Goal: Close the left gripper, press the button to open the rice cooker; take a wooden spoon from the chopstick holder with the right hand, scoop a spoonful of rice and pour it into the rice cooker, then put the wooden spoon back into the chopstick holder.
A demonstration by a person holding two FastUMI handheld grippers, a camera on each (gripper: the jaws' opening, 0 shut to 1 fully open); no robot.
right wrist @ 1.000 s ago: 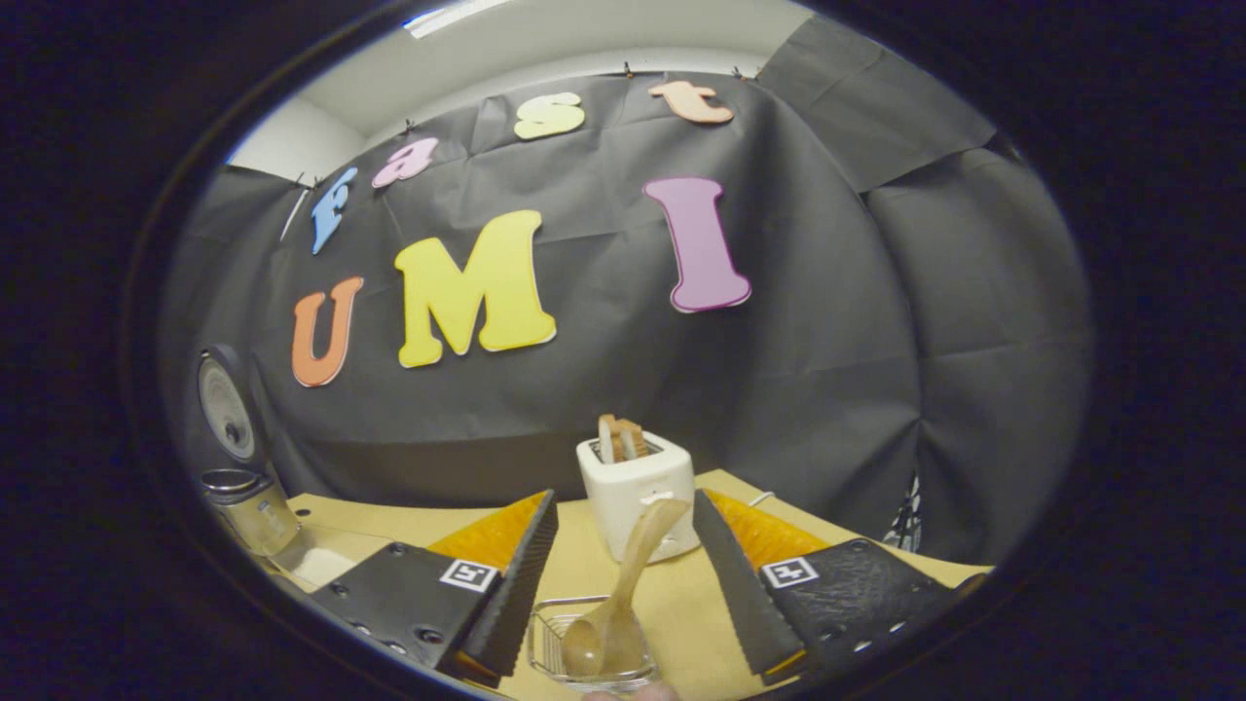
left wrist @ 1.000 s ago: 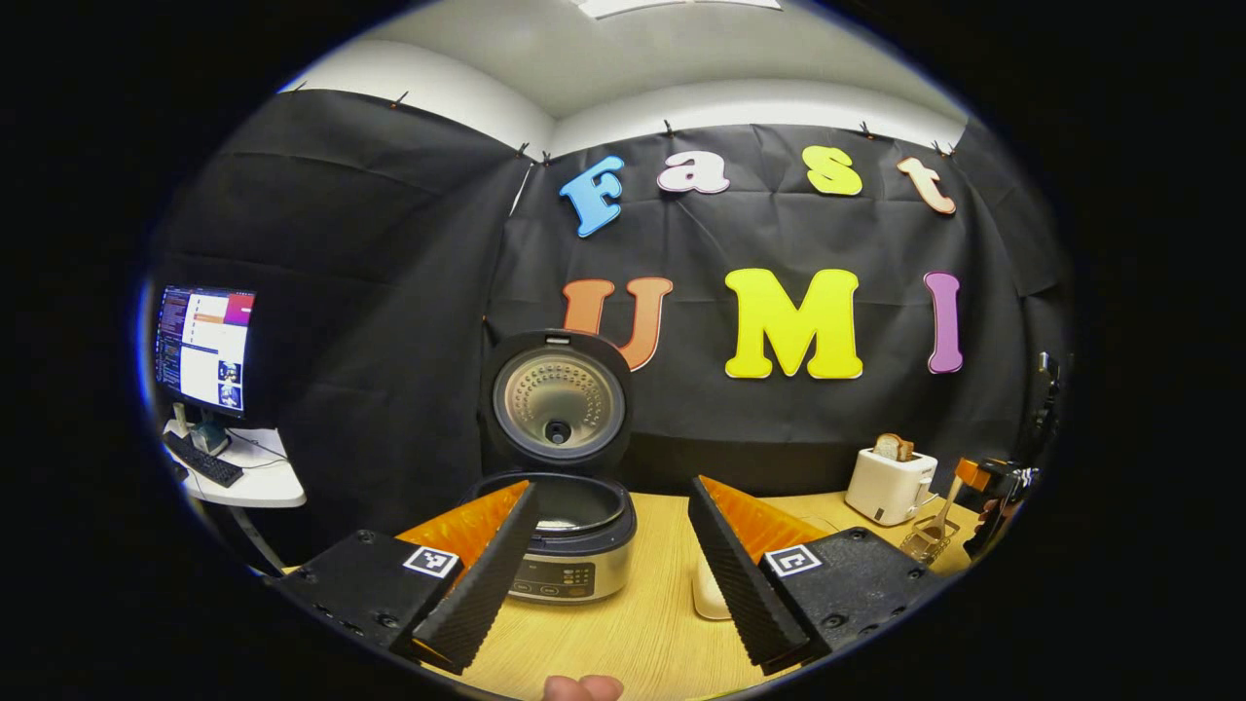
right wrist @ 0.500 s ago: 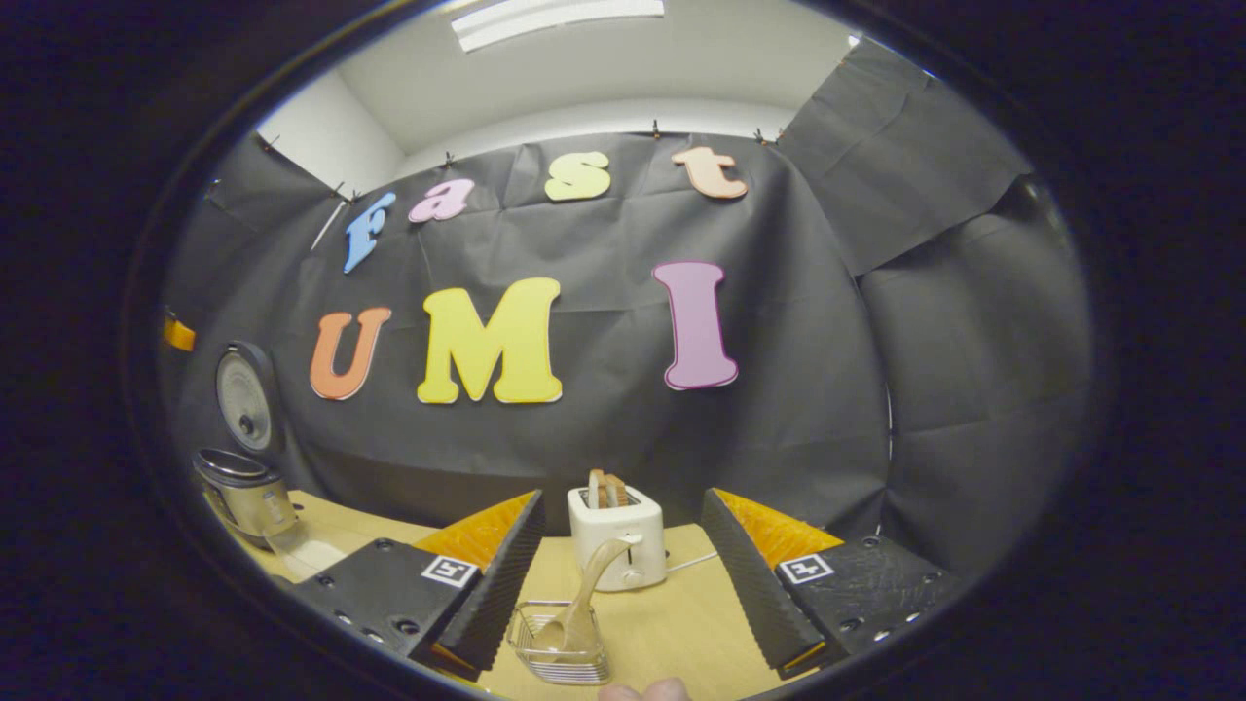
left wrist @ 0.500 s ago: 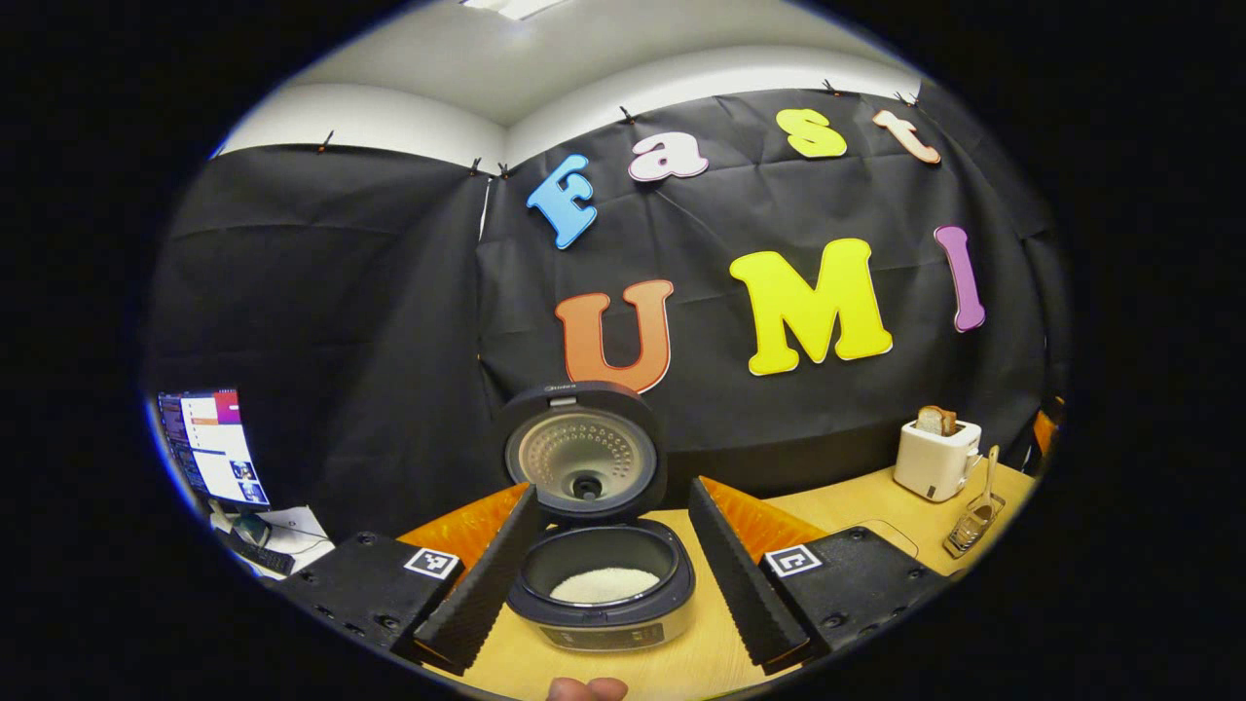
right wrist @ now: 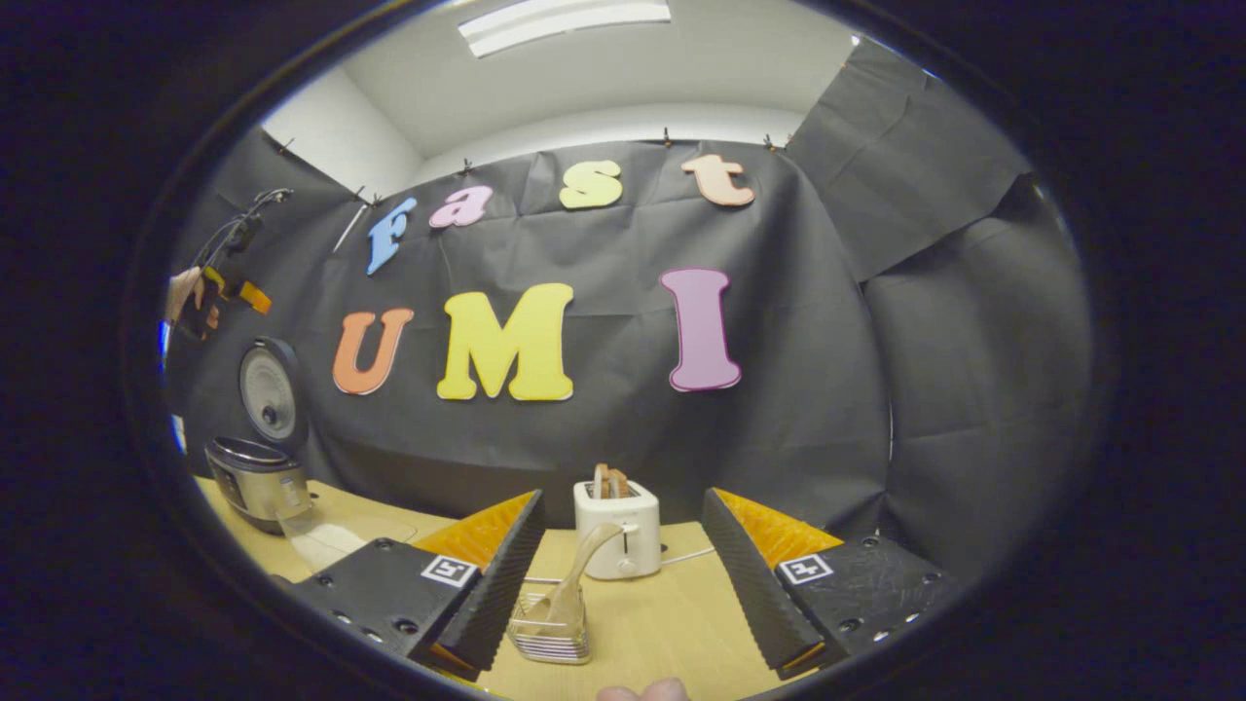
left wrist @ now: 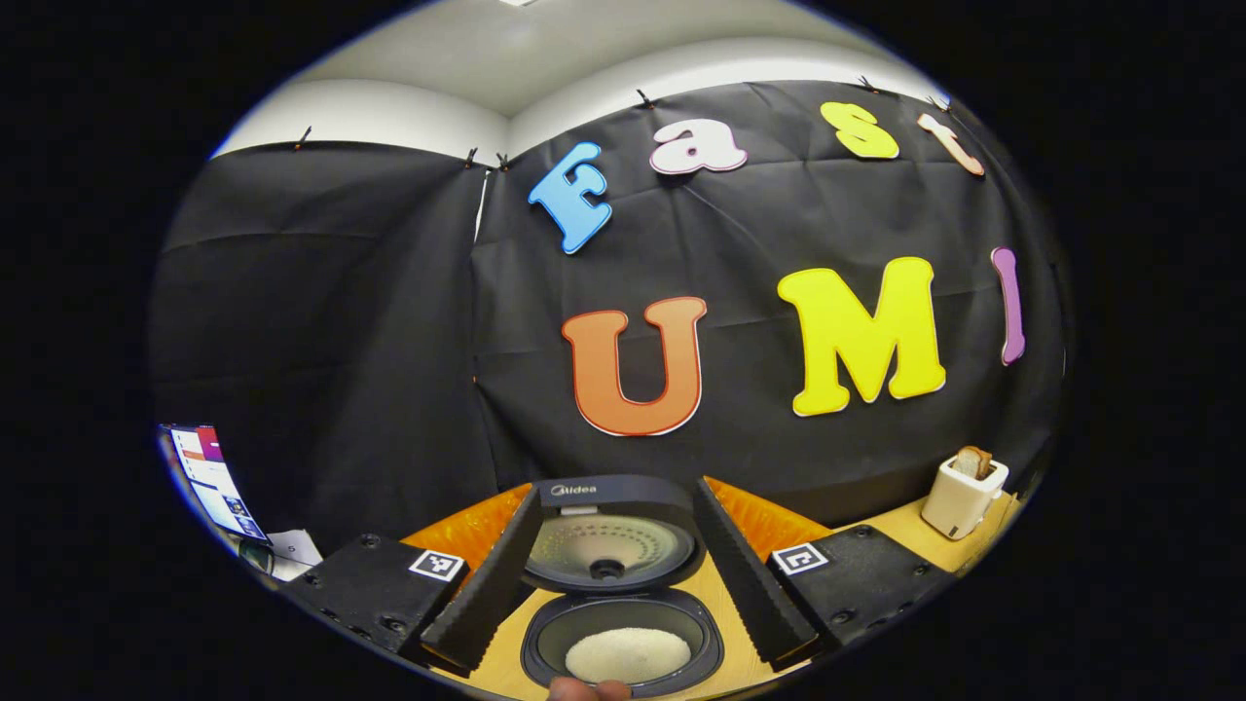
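Between the open left tool [left wrist: 619, 565], round rice cooker [left wrist: 623, 638] holds grainy rice [left wrist: 628, 654].

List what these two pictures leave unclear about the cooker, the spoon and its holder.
- Rice cooker: left gripper view, front and button cut off by the lower edge.
- Wooden spoon: right gripper view, bowl hidden inside the chopstick holder.
- Chopstick holder: its left side hidden behind the right tool's finger.
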